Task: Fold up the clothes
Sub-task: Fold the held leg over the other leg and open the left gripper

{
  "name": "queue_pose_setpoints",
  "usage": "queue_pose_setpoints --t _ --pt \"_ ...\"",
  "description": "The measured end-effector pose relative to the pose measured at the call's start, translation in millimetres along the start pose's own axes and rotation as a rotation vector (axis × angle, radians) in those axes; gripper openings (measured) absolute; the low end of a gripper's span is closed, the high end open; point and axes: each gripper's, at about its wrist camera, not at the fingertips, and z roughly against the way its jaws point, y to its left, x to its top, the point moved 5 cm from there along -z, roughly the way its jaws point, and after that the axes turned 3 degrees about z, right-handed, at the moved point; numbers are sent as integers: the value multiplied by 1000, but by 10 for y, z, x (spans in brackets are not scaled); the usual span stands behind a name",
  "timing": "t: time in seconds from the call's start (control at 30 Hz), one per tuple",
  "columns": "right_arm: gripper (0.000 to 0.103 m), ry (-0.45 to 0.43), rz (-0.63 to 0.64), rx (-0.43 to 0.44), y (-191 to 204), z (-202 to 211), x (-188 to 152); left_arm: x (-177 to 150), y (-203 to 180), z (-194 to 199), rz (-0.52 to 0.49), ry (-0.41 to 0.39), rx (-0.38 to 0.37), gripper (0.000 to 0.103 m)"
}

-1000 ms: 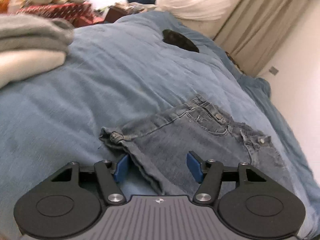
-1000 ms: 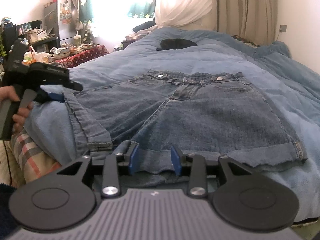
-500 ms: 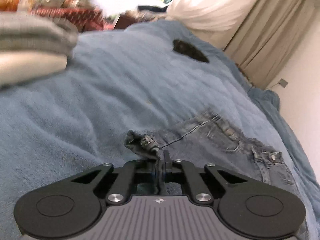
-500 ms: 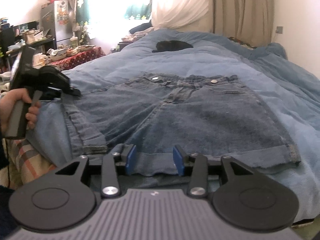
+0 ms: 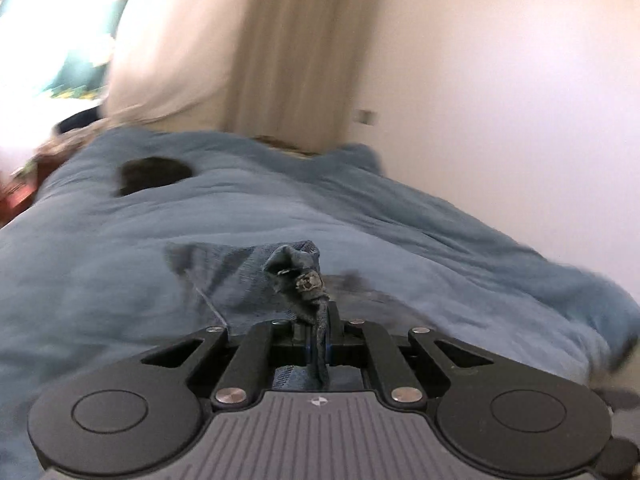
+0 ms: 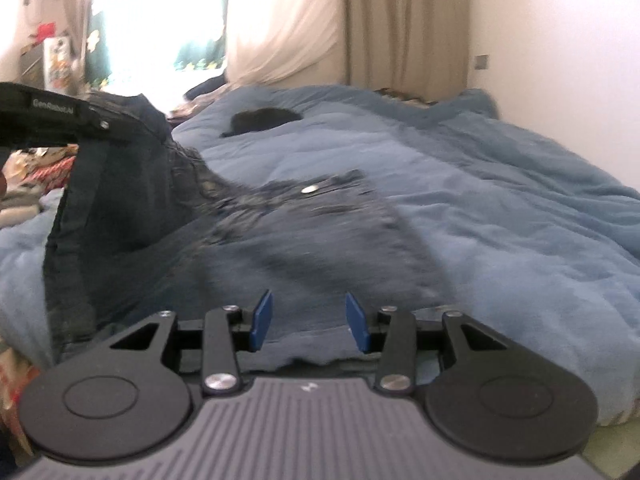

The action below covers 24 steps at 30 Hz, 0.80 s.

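Step in hand: first fold of denim shorts (image 6: 304,240) on bed (image 6: 500,200). Left gripper (image 5: 318,346) jaws clenched on lifted waistband corner. Right gripper (image 6: 308,322) jaws apart, hem between, ungripped. Next: carry corner across onto far side.

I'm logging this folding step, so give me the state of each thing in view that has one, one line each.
Denim shorts: one side lifted off the bed, the rest flat.
Left gripper: shut on a corner of the denim shorts.
Right gripper: jaws apart, shorts' hem between the pads, not pinched.
Blue duvet: spread over the bed, rumpled.
Curtain: hanging drawn.
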Motion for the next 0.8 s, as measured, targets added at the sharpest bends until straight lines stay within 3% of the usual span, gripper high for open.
queue_pose_setpoints --t 0.23,0.33,0.43,0.47,0.57,0.8 --pt "45 -24 -58 -49 -485 168 -136 -285 -1058 -603 -119 99 -161 5" --pt "45 -18 -105 -53 -661 180 -218 -548 -1346 -856 -162 169 -199 6" --pt "46 -16 -137 -52 -779 191 -283 -812 -1382 -1033 -129 284 -206 10" --pt "46 -17 -144 -49 -799 187 -293 -887 -1378 -1006 -101 311 -222 15" --pt "46 -22 -160 -28 -824 165 -306 -906 -1341 -897 -76 318 -259 32" --pt "47 -32 -171 30 -745 124 -243 -900 -1167 -577 -123 343 -261 37"
